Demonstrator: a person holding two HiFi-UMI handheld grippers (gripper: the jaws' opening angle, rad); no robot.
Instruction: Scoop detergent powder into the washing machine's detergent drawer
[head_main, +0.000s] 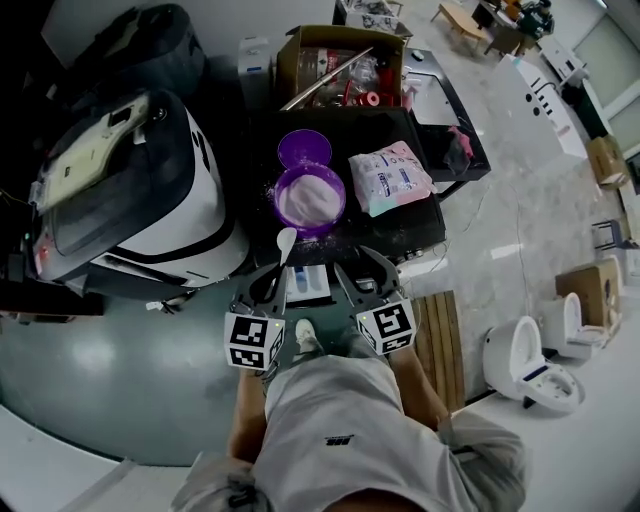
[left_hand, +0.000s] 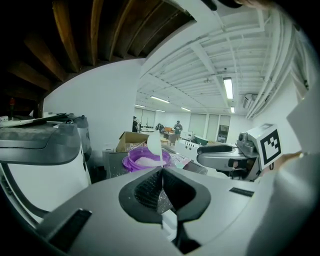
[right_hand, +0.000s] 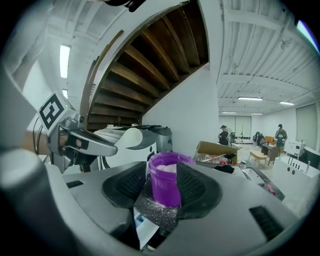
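Note:
A purple tub (head_main: 310, 197) of white powder stands on the black table (head_main: 400, 235), its lid (head_main: 304, 148) behind it. My left gripper (head_main: 270, 280) is shut on the handle of a white spoon (head_main: 286, 243), whose bowl points up toward the tub's near side. In the left gripper view the jaws (left_hand: 161, 187) pinch the spoon (left_hand: 154, 145) in front of the tub (left_hand: 146, 160). My right gripper (head_main: 362, 268) is open just short of the table edge; the tub (right_hand: 166, 181) shows beyond its gap (right_hand: 164, 197), apart from the pads. A white and blue drawer (head_main: 307, 283) lies between the two grippers.
The washing machine (head_main: 130, 190) stands left of the table. A detergent bag (head_main: 390, 178) lies right of the tub. A cardboard box (head_main: 340, 65) of odds and ends sits behind. Spilled powder speckles the table edge (right_hand: 157, 210).

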